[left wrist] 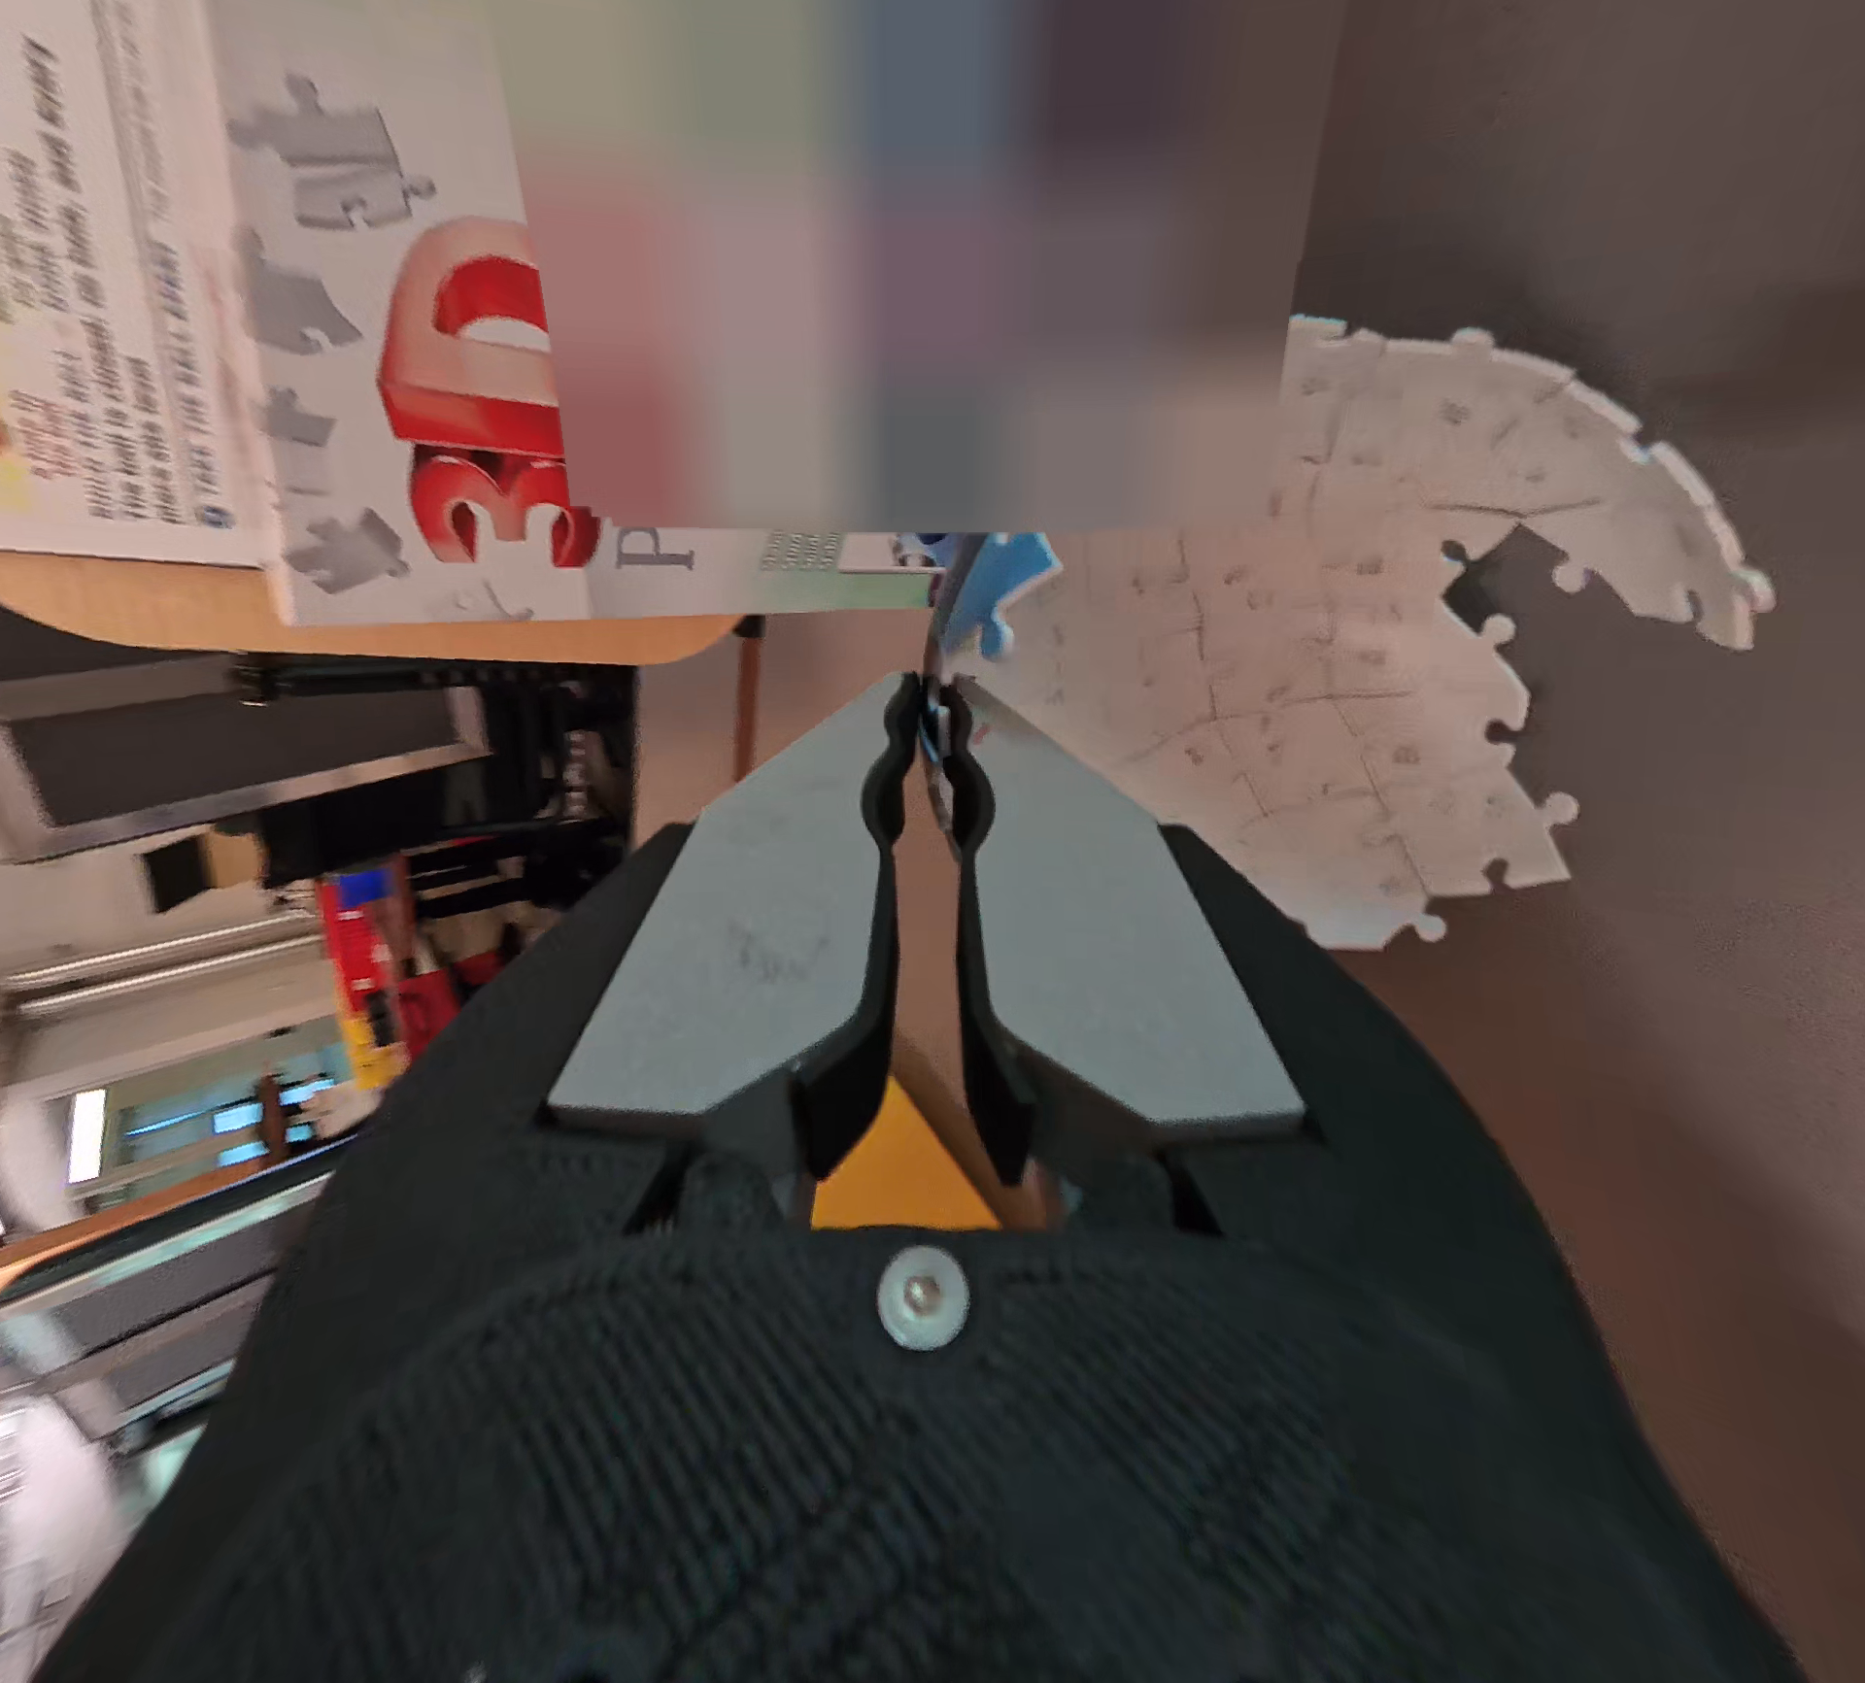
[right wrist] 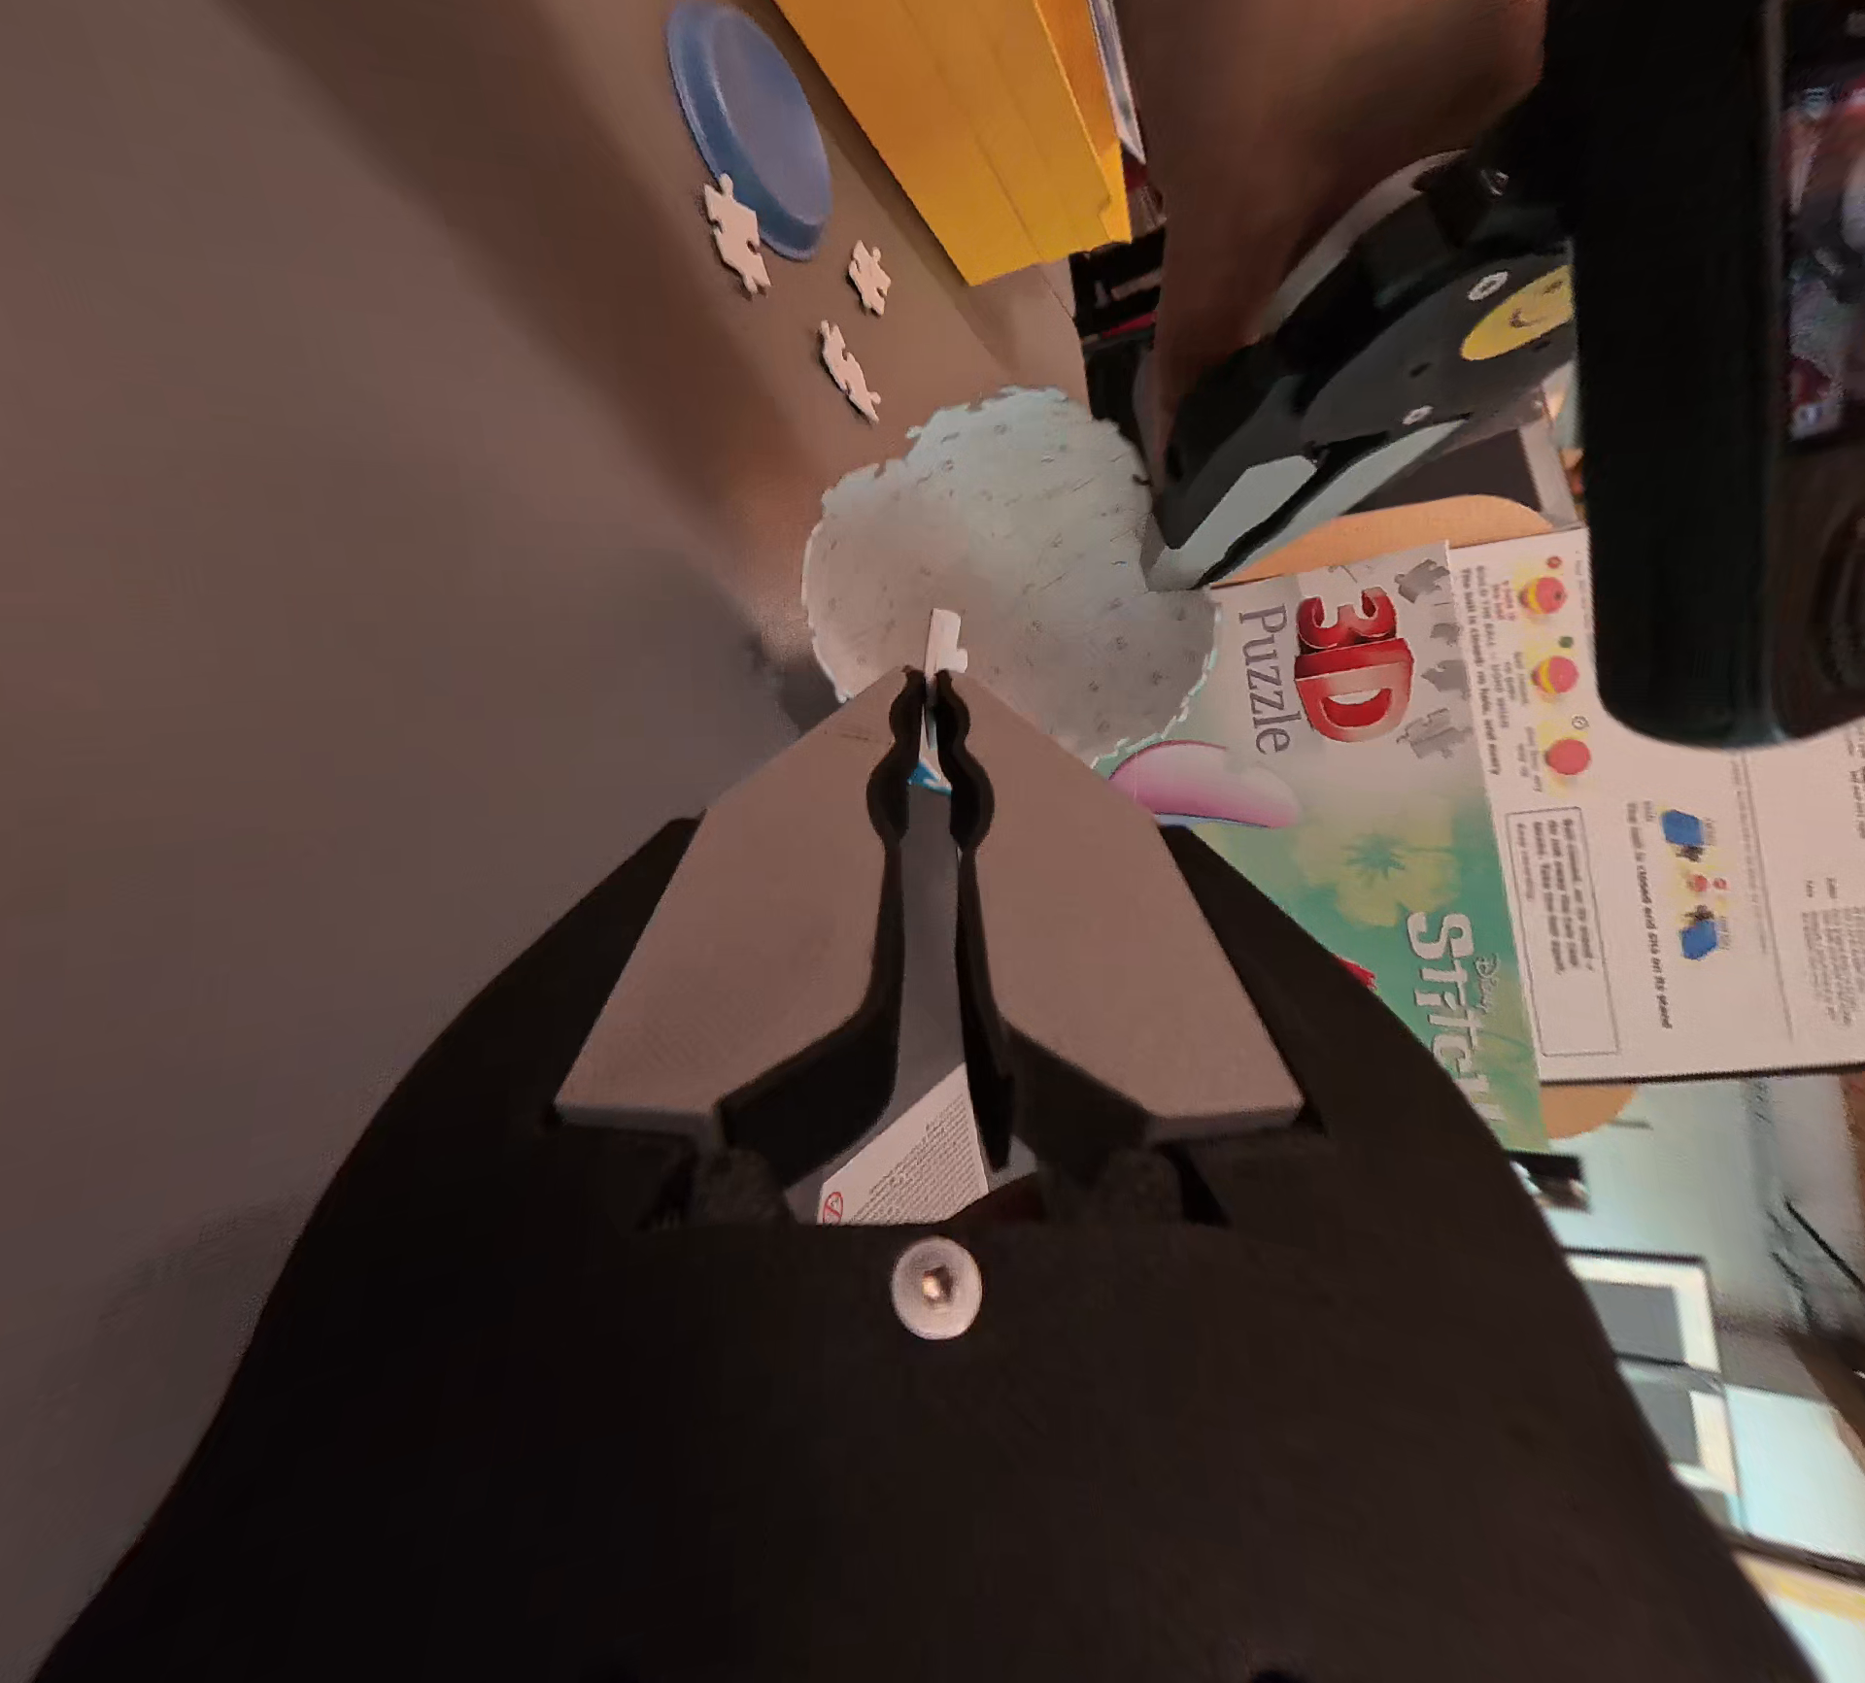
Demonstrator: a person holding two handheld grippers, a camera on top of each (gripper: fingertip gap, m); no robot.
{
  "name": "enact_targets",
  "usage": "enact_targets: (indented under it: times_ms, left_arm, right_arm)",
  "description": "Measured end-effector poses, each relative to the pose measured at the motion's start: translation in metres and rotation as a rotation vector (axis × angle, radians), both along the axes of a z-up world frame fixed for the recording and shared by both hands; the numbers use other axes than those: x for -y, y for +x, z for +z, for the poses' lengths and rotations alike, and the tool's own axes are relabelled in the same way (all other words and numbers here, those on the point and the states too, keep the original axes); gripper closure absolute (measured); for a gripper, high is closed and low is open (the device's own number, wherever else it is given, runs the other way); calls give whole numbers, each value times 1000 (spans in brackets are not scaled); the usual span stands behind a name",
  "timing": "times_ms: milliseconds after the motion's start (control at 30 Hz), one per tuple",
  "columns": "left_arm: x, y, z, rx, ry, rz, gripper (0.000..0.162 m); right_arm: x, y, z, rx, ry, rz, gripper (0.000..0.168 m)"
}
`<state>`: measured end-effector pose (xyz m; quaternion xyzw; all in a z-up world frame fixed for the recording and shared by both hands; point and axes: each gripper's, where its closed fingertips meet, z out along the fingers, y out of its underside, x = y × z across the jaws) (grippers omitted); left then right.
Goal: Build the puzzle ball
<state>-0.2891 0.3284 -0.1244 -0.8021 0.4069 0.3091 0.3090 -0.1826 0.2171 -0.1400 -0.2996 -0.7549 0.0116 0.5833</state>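
Here, left wrist view first. At 9 o'clock, the puzzle box [left wrist: 404, 343] lies on a round wooden board. Centre: left hand-held gripper [left wrist: 934, 706], jaws nearly together, pinching the rim of the half-built shell [left wrist: 1342, 626]. The shell spreads toward 3 o'clock, white inner face to the camera, a blue outer edge showing just above the tips. A notch gapes in its edge near 3 o'clock. Grey tabletop [left wrist: 1615, 121] behind.

Right wrist view. From 11 to 12 o'clock: a blue dish [right wrist: 752, 121] on the tabletop, with three loose pieces [right wrist: 848, 368] just beside it, one touching its rim. Centre: right hand-held gripper [right wrist: 930, 686], jaws almost closed on a single piece [right wrist: 944, 641], white tab sticking out past the tips and aimed into the shell. At 2 o'clock, a person's hand [right wrist: 1312, 101] working the other gripper, which grips the shell's far rim. The box at 4 o'clock.

Judgement: the step in hand is seating the held piece into the open edge.

Risks:
- The piece is held edge-on by a thin strip; a sideways push could twist it out of the grip.
- The shell is held at one rim point only; pressing in could flex it and pop joints nearby.
- Tab misaligned with its socket: forcing would bend the tab.
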Motion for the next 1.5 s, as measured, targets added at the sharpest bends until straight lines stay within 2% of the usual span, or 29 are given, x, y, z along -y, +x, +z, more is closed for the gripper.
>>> enact_targets:
  times_ms: [133, 300, 400, 567, 767, 967, 1500]
  left_arm:
    - [-1, 8, 13, -152, 98, -54, 161]
    - [0, 17, 20, -251, 199, -95, 161]
    - [3, 20, 17, -299, 226, -106, 161]
    - [4, 22, 2, -271, 203, -113, 161]
    - [7, 19, -9, -239, 138, -78, 161]
    - [8, 26, -15, -286, 99, -70, 161]
    - [17, 38, -14, -379, 77, -84, 161]
  right_arm:
    - [-3, -3, -14, -29, 82, -72, 168]
    - [-9, -9, -22, -47, 78, -157, 168]
    - [-25, -10, -26, -9, 174, -246, 168]
    - [-38, -13, -54, 129, 280, -331, 168]
    - [-43, -23, -66, 184, 232, -407, 168]
    - [-44, -27, -85, 286, 254, -462, 168]
    - [-41, -33, -100, 299, 210, -495, 168]
